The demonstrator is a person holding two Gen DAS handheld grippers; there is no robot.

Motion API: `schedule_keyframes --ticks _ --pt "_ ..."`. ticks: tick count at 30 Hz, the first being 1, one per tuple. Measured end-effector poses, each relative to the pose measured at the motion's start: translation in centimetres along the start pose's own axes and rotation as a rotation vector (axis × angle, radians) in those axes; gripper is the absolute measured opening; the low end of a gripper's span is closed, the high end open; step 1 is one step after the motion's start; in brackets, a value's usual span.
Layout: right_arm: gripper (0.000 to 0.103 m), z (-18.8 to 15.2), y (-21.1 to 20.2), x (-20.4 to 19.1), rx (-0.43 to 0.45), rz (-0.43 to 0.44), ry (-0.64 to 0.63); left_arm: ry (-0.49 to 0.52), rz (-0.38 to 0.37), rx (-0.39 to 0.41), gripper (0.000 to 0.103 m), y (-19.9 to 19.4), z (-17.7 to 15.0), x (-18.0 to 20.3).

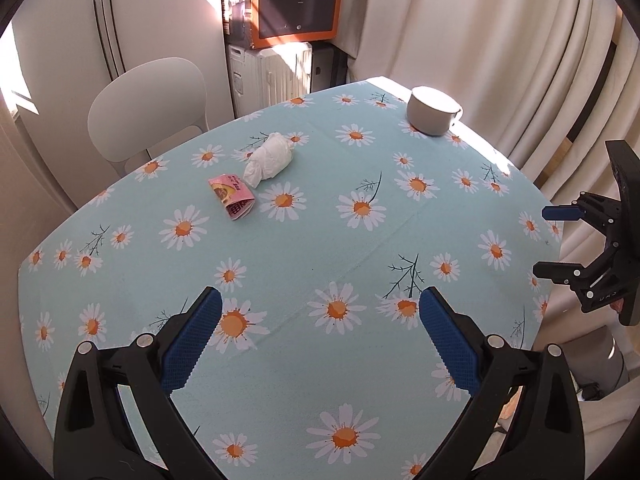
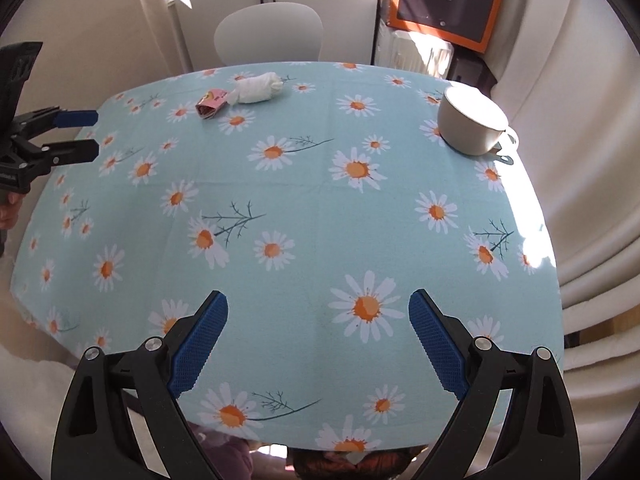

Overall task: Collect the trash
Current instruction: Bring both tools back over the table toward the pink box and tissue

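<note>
Daisy-print turquoise tablecloth [image 1: 320, 240] under both grippers: crumpled white tissue wad [image 1: 269, 160] touching a folded pink wrapper [image 1: 232, 197], long axes diagonal, far-left of the beige bowl [image 1: 432, 110]; left gripper [image 1: 320, 340] nearer, right gripper [image 2: 318, 344] likewise released, empty.

Non-task surroundings of the table.
Daisy-print tablecloth [image 1: 320, 240] bears a beige cup [image 1: 433, 110] near its far edge; white chair [image 1: 148, 108], orange box [image 1: 298, 0], radiator [image 1: 280, 74] and curtains [image 1: 480, 40] stand beyond.
</note>
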State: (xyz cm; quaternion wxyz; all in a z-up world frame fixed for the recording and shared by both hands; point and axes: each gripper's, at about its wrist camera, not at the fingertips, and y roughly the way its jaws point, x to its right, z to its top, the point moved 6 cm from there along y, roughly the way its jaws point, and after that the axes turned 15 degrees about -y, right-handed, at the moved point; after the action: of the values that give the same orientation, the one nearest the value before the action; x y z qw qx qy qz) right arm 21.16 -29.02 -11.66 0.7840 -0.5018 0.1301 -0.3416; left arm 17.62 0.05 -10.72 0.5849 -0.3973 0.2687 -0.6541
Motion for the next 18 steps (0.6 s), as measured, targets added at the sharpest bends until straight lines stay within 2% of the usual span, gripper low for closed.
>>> schedule_keyframes --ticks 18 --pt "0.088 13.7 9.3 -0.1 0.017 0.088 -0.135 -0.163 0.114 0.0 0.097 1.4 0.4 -8.3"
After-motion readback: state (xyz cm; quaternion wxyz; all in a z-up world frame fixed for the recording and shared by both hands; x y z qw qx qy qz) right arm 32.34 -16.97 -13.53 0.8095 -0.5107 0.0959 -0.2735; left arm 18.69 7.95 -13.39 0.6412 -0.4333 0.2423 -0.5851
